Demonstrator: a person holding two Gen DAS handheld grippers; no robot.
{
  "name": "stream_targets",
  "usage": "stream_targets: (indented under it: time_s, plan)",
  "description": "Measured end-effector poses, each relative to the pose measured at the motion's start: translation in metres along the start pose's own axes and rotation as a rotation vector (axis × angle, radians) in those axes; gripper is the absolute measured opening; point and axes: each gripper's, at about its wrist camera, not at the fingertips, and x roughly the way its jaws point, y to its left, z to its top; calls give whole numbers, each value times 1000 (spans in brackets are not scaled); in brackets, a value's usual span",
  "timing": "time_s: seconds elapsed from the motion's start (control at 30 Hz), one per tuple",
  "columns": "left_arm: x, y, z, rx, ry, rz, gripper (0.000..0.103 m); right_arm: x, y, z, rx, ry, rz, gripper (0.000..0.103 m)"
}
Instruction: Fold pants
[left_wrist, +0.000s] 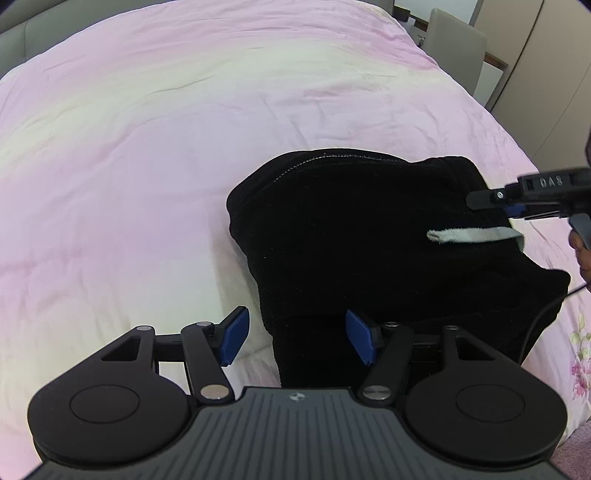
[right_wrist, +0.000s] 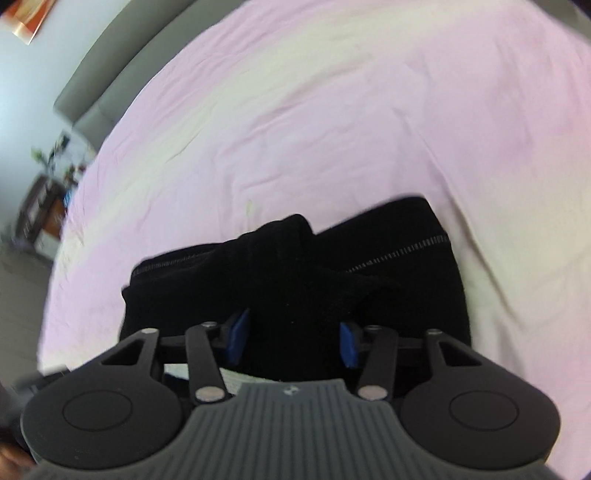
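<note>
From the left wrist view, the pink bedspread (left_wrist: 147, 147) fills the left side of the bed, wrinkled and bare. The left gripper (left_wrist: 297, 338) hovers low over it with its blue pads (left_wrist: 233, 338) spread wide, nothing between them; one pad sits over the bedspread, the other over the near edge of the black pants (left_wrist: 369, 236). The pants lie in a folded bundle right of centre, a line of pale stitching along the far edge and a grey drawstring (left_wrist: 476, 235) lying across the top layer. At the far right the right gripper (left_wrist: 495, 206) reaches in from the side over the bundle's right end, just above the drawstring; from here I cannot tell how wide it stands. A grey chair (left_wrist: 456, 48) stands beyond the bed.

The right wrist view, somewhat blurred, shows the right gripper (right_wrist: 293, 341) with its pads (right_wrist: 238, 341) wide apart over the pants (right_wrist: 295, 280), gripping nothing.
</note>
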Motion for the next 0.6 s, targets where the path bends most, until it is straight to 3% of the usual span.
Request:
stream_targets:
  time_s: [0.03, 0.13, 0.27, 0.43, 0.53, 0.6]
  plan:
    - [-2, 1, -1, -3, -5, 1, 71, -5, 12, -2, -65, -16, -20, 30]
    - [-7, -2, 0, -9, -27, 16, 71, -29, 51, -6, -261, -73, -69, 19]
    - [-20, -4, 5, -32, -71, 18, 70, -72, 81, 2, -398, -171, -67, 15]
    - [-26, -13, 21, -60, -159, 28, 58, -74, 50, 11, -310, -144, -171, 16]
    - [-14, -18, 36, -61, -195, 38, 44, -48, 12, 3, -201, -60, -183, 18]
    - [-1, -22, 44, -53, -205, 29, 34, -34, -3, -2, -179, -55, -202, 21]
